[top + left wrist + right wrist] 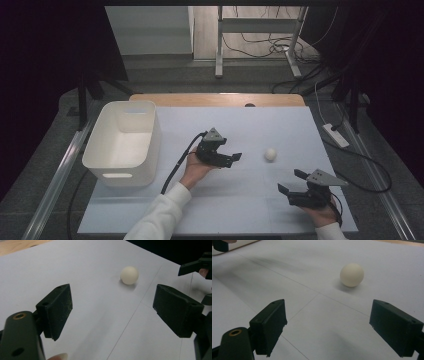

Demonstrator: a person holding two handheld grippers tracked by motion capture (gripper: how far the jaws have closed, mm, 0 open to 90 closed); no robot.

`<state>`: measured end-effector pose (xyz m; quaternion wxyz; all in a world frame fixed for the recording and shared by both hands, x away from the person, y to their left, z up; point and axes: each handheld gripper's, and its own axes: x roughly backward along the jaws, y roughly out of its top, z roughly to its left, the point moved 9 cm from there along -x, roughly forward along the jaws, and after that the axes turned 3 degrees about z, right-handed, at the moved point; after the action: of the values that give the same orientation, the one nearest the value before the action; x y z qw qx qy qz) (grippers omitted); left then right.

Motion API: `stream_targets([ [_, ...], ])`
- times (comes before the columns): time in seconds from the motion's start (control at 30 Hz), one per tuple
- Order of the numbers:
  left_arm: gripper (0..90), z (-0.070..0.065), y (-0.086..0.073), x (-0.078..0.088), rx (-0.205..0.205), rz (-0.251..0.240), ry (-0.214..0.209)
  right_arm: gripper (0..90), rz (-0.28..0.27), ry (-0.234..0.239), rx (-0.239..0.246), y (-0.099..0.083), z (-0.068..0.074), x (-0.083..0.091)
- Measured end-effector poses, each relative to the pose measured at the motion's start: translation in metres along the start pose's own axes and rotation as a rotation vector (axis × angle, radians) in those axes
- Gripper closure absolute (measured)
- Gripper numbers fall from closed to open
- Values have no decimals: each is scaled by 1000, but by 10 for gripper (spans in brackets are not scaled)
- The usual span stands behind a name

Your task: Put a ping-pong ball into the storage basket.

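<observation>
Lying between both wide-open, empty grippers, left (pixel 226 154) and right (pixel 295 183), small cream-white round ball (pixel 270 154), slightly nearer left.

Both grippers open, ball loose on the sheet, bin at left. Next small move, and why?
Probably ease the left gripper forward toward the ball. Its jaws stand wide open and the ball lies ahead between them in the left gripper view, untouched. The right gripper is open too, but lies farther from the bin.
</observation>
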<state>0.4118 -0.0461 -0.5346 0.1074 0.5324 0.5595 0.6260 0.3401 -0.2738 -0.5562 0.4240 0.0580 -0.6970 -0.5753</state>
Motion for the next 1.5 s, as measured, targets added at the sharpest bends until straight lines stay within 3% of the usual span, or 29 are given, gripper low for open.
stream_targets([
  [0.43, 167, -2, 1, -14, -7, 18, -9, 144, -6, 0, -3, -1, 0, 2],
  [0.6, 167, -5, 1, -21, 1, 23, -30, 144, -5, 1, -1, -1, 1, 2],
  [1.5, 169, -13, 6, -47, -28, 46, -34, 145, -10, 5, -1, 0, 1, 4],
])
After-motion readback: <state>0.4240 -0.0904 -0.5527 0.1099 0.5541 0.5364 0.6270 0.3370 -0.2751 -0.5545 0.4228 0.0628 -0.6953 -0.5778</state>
